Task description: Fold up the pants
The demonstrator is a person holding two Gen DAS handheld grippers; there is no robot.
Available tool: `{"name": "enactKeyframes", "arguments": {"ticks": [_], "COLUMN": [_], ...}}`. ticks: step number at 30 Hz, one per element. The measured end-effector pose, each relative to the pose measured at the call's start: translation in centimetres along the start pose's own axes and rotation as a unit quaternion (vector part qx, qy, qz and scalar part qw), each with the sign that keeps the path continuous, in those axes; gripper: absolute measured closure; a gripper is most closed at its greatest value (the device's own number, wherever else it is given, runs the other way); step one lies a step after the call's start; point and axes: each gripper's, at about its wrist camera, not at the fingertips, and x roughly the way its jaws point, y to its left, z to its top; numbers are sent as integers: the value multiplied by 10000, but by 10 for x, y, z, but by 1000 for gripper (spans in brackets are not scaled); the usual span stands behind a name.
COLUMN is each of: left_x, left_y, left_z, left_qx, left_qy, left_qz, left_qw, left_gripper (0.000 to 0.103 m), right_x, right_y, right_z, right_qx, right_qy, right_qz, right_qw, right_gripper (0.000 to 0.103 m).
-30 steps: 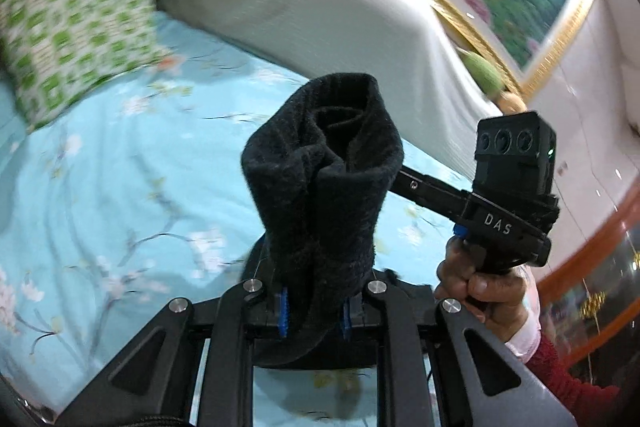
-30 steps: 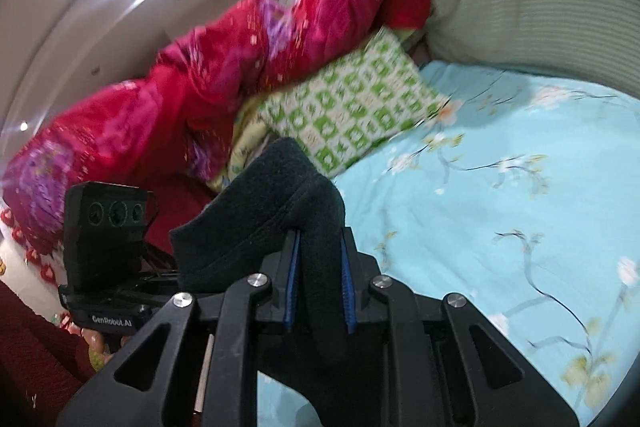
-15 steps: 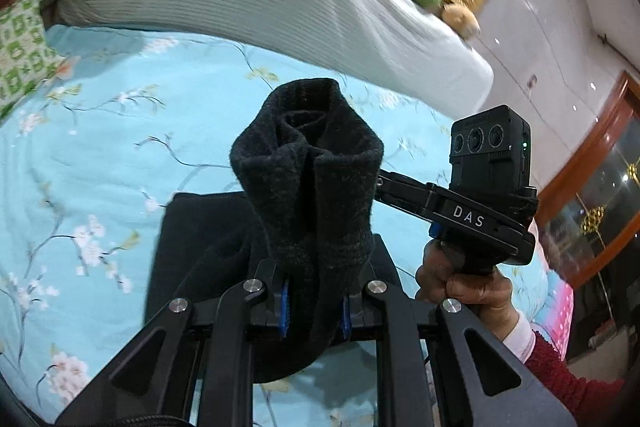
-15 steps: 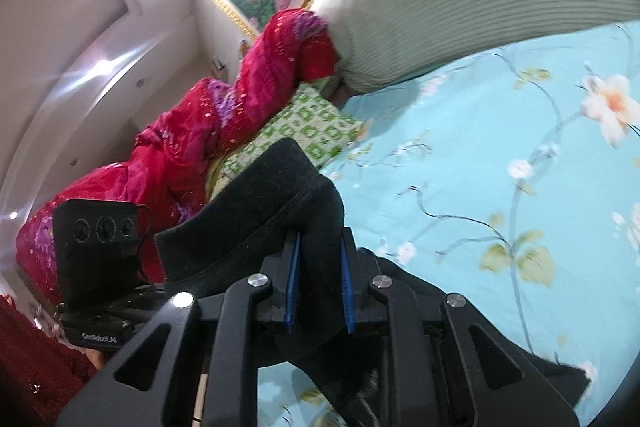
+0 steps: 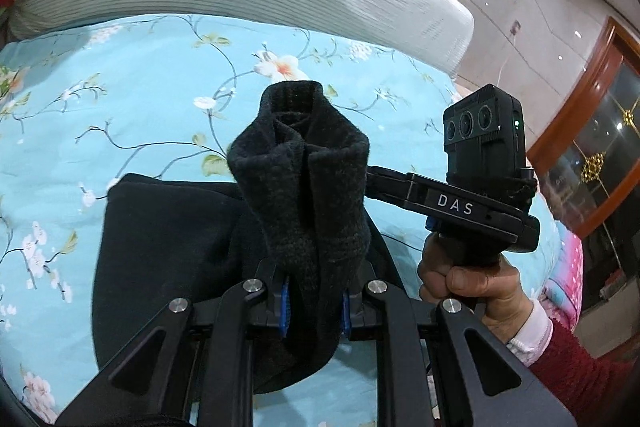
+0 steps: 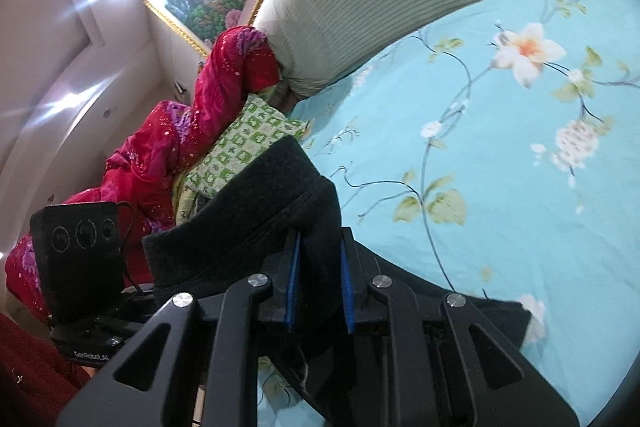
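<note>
My left gripper (image 5: 314, 301) is clamped on a bunched fold of the black pants (image 5: 304, 183); the fuzzy knit stands up in a thick roll above the blue pads. My right gripper (image 6: 320, 287) pinches another edge of them. The rest lies flat and dark on the turquoise floral bedsheet (image 5: 132, 87), just under both grippers. My right hand (image 5: 468, 279) grips its handle.
</note>
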Motion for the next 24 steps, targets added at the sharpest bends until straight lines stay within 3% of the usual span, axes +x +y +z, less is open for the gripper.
{"name": "enactKeyframes", "arguments": {"ticks": [11,15,19,21,23,24], "left_x": [32,42,50,51,51,50], "left_y": [-17,-23,-22,-22,-21,-21], "left_z": [-8,-11,-15,-16,-16,-17], "left_qx": [349,465,435,444,427,406], "left_qy": [196,276,343,319,322,329], "left_qz": [-199,-221,-314,-319,-383,-446], "left_qw": [9990,9983,9980,9980,9978,9976], "left_gripper": [83,81,72,69,63,59], "right_x": [-17,-26,-34,-39,-46,-49], "right_y": [-16,-16,-10,-5,-5,-5], "right_z": [-14,-20,-27,-29,-32,-33], "right_qx": [215,177,142,165,259,309], "right_qy": [52,82,128,110,89,73], "right_qz": [-696,-1145,-1730,-2092,-2319,-2379], "right_qw": [9973,9932,9847,9777,9724,9708], "right_gripper": [80,80,80,71,55,53]}}
